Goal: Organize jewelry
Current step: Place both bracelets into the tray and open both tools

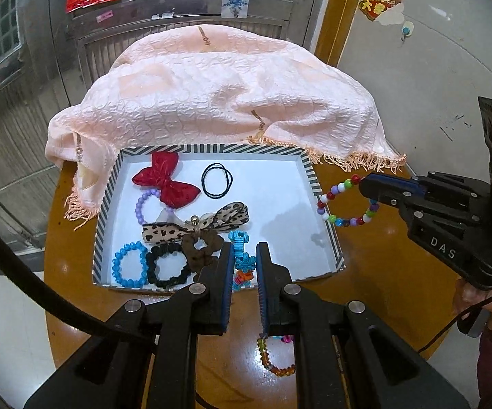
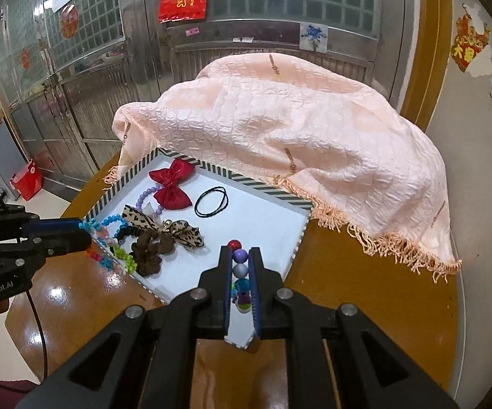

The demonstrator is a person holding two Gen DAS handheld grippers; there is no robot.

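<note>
A striped-rim tray (image 1: 317, 184) (image 2: 298, 238) on the round wooden table holds a red bow (image 1: 166, 180), black hair ties (image 1: 217, 180), a purple bead bracelet (image 1: 141, 204), a leopard bow scrunchie (image 1: 198, 228), a blue bracelet (image 1: 128, 266) and a black scrunchie (image 1: 167, 266). My left gripper (image 1: 245, 259) (image 2: 87, 238) is shut on a blue knotted bracelet (image 1: 241, 248) over the tray's near edge. My right gripper (image 2: 240, 255) (image 1: 365, 184) is shut on a multicolour bead bracelet (image 1: 344, 201) (image 2: 240, 266) beside the tray's right rim.
A pink fringed cloth (image 1: 218, 95) drapes over something behind the tray and covers its far corner. An amber and green bead bracelet (image 1: 275, 358) lies on the table (image 1: 365, 266) under my left gripper. A metal door and wall stand behind.
</note>
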